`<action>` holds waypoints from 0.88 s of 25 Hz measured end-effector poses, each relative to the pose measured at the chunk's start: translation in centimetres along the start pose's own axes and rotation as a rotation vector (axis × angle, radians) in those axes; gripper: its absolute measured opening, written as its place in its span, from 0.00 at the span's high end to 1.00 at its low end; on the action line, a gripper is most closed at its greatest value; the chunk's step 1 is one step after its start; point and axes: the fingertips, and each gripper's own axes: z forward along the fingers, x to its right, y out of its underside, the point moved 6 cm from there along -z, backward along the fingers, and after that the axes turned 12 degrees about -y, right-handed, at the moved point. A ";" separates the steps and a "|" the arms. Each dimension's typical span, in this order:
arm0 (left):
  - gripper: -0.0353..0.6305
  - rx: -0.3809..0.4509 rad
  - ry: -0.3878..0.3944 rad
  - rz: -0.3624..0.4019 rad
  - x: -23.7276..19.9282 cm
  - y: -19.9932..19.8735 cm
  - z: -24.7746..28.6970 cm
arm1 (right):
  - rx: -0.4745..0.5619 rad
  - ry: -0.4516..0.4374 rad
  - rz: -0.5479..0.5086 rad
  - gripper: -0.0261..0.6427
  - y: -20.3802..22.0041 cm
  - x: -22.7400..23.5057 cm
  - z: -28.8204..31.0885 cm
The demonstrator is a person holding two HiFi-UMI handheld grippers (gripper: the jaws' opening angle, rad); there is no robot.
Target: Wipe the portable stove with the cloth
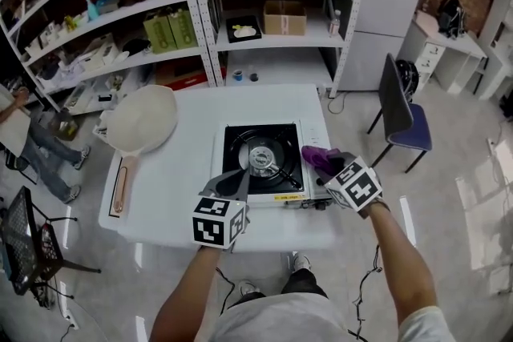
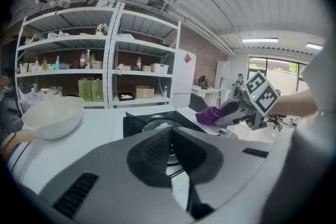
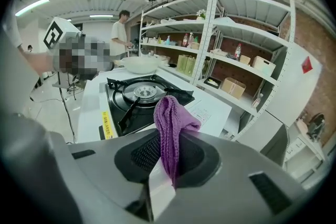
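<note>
right now we are clamping the purple cloth (image 3: pixel 169 115) in the right gripper (image 3: pixel 169 144), its jaws pressing on the fabric from both sides so that a folded bunch is sticking up past the tips. the left gripper (image 2: pixel 173 136) is carrying nothing, its jaws resting together. in the head view the right gripper is hovering over the right side of the portable stove (image 1: pixel 240 142), by the pale strip beside the black burner well, and we cannot tell whether the cloth is touching the surface. the left gripper is hanging at the stove's front left corner. the stove is sitting on the right half of the white table (image 1: pixel 184 180), with a pale pan (image 1: pixel 144 120) lying well apart on the left. we are judging that the wiping is only about to begin, with the cloth in the jaws and poised at the stove. the next move is calling for lowering the cloth onto the top and sweeping it across, with the left gripper perhaps steadying the stove body against sliding.
</note>
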 end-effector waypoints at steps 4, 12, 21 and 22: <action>0.94 0.001 0.027 0.015 0.1 0.6 -0.6 | 0.005 0.018 0.017 0.86 0.8 -1.5 -0.6; 0.94 0.002 0.073 0.019 0.4 1.5 -1.5 | 0.011 0.048 0.034 0.86 1.8 -4.3 -1.8; 0.94 0.007 0.091 0.029 -0.1 2.1 -2.4 | 0.016 0.051 0.046 0.86 3.2 -7.0 -2.9; 0.94 0.008 0.092 0.028 -0.2 2.2 -2.6 | 0.014 0.046 0.039 0.86 3.2 -7.4 -3.1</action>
